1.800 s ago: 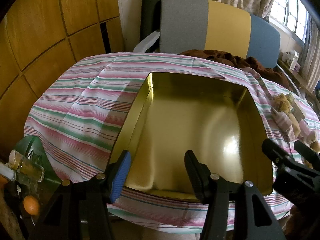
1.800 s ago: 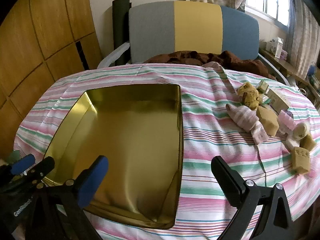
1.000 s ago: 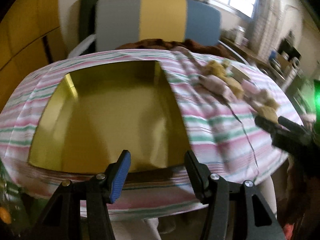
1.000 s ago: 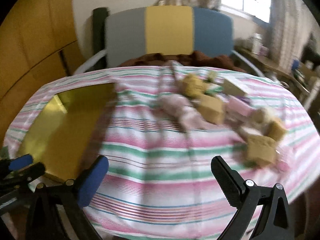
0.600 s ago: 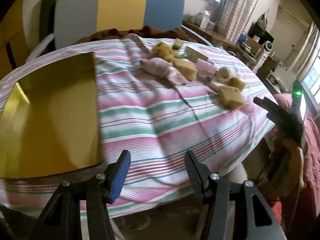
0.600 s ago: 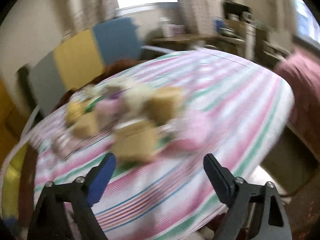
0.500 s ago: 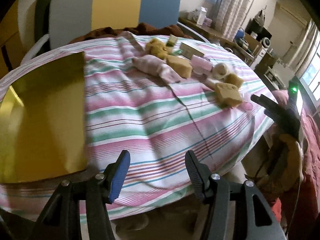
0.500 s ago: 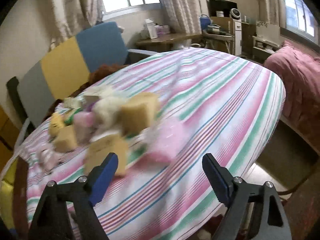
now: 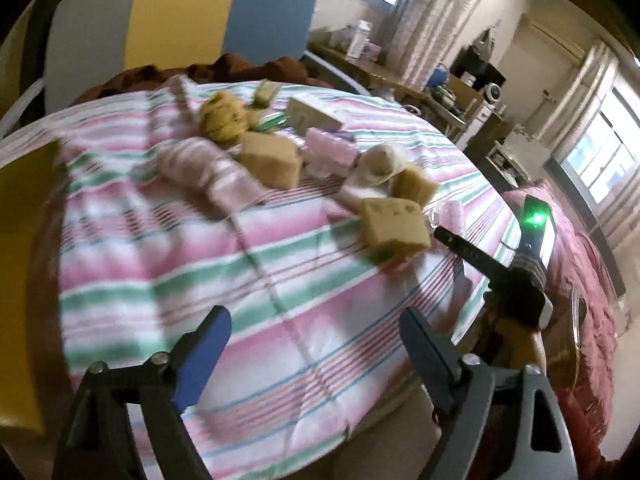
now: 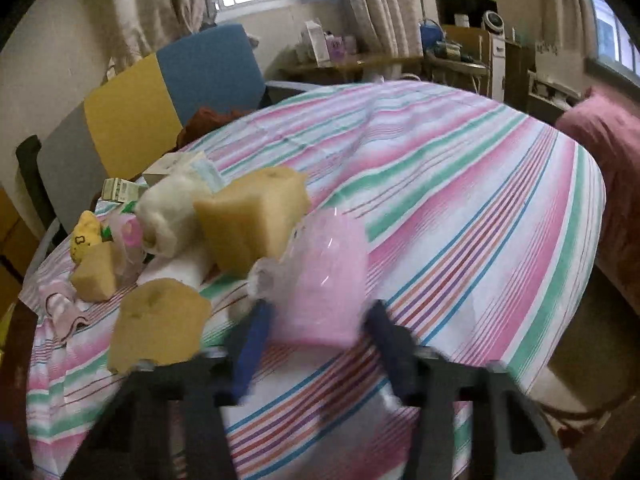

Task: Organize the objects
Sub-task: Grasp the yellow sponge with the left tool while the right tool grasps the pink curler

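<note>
The pink plastic-wrapped packet (image 10: 320, 280) lies at the near edge of the striped pink-and-green tablecloth (image 10: 460, 184), just beside the tan sponge blocks (image 10: 250, 220) and the white soft toy (image 10: 168, 208) in the heap. Half a second ago my right gripper (image 10: 316, 340) framed it from further back with its jaws wide; now I have it close in, the fingers narrower and standing either side of the packet. The picture is blurred, so I cannot tell whether they grip it yet. My left gripper (image 9: 316, 344) has swung right since then: the gold metal tray (image 9: 24, 280) is now only a strip at the left edge. Its jaws are wide apart, holding nothing, above the cloth.
</note>
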Action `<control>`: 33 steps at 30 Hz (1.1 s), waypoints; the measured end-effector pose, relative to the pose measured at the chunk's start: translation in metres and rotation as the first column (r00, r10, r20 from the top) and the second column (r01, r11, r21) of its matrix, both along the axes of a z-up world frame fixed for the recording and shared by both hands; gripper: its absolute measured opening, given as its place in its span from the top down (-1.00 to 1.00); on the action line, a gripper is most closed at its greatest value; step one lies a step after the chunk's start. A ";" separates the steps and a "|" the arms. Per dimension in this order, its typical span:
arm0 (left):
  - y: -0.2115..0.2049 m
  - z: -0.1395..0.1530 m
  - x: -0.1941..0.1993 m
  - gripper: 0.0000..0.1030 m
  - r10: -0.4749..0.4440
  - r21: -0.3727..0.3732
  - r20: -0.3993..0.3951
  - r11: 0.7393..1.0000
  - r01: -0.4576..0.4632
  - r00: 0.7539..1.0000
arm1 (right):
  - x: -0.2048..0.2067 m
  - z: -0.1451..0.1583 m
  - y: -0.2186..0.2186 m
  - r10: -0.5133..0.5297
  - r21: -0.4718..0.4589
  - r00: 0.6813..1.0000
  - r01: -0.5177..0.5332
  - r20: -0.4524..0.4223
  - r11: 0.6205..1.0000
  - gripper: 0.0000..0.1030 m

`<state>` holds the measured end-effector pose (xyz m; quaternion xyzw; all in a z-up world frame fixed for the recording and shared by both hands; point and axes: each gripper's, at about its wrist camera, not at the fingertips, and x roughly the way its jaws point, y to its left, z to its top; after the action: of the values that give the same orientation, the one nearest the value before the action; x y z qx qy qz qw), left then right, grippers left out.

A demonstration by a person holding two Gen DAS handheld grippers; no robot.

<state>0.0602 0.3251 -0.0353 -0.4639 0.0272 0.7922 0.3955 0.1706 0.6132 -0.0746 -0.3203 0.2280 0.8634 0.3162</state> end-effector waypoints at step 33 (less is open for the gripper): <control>0.130 -0.051 -0.012 -0.32 -0.216 -0.026 -0.072 0.976 0.215 0.974 | 0.017 -0.012 -0.003 -0.013 0.095 0.999 0.017 -0.044 0.995 0.16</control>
<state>0.0482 0.4553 -0.0867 -0.4318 0.0993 0.7611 0.4736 0.1872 0.6100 -0.0866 -0.2842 0.1956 0.8776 0.3328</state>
